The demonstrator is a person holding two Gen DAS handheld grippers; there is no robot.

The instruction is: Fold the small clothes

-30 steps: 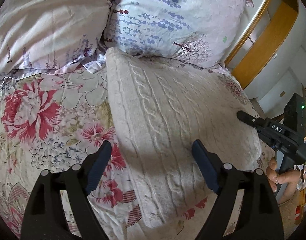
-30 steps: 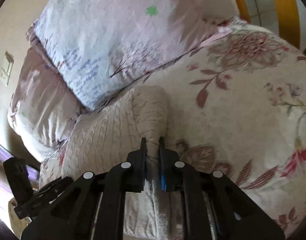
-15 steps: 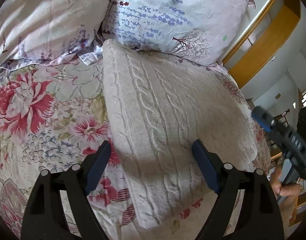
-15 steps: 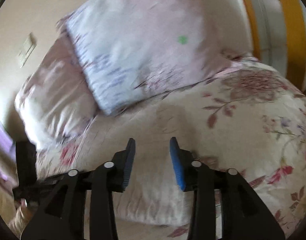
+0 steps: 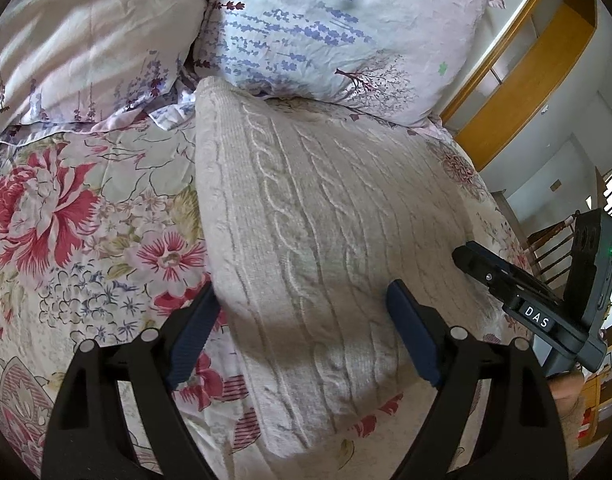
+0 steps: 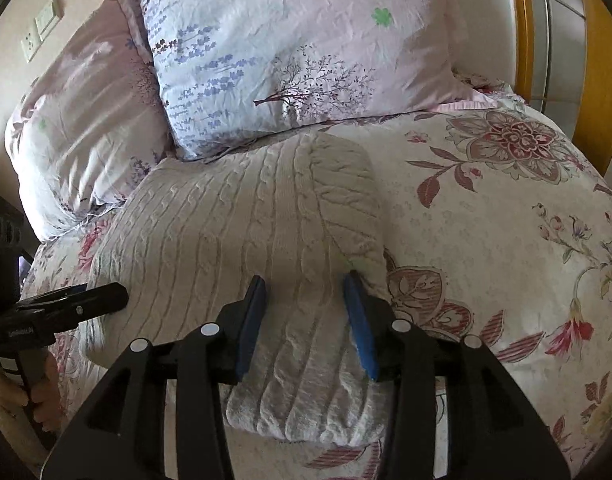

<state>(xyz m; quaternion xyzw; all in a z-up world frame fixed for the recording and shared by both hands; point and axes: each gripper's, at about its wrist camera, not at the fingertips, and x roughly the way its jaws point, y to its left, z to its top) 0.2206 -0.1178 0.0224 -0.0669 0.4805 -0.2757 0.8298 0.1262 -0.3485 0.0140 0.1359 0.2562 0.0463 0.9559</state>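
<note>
A cream cable-knit sweater (image 5: 326, 216) lies folded flat on the floral bedspread (image 5: 86, 220), its far edge against the pillows. It also shows in the right wrist view (image 6: 246, 224). My left gripper (image 5: 302, 312) is open and empty, its jaws wide apart above the sweater's near left part. My right gripper (image 6: 306, 308) is open and empty just above the sweater's near right edge. The right gripper also shows in the left wrist view (image 5: 466, 256), at the sweater's right edge. The left gripper shows in the right wrist view (image 6: 118, 292), at the sweater's left edge.
Two pillows with lavender print (image 5: 338, 28) (image 5: 86, 40) lie at the head of the bed. A wooden headboard (image 6: 522, 28) stands behind them. A wooden shelf frame (image 5: 538, 60) is to the right. Wall sockets (image 6: 40, 28) are on the left wall.
My right gripper was shut on the sweater's edge; it has let go and opened, and the fold now lies flat. My left gripper stayed open and shifted slightly.
</note>
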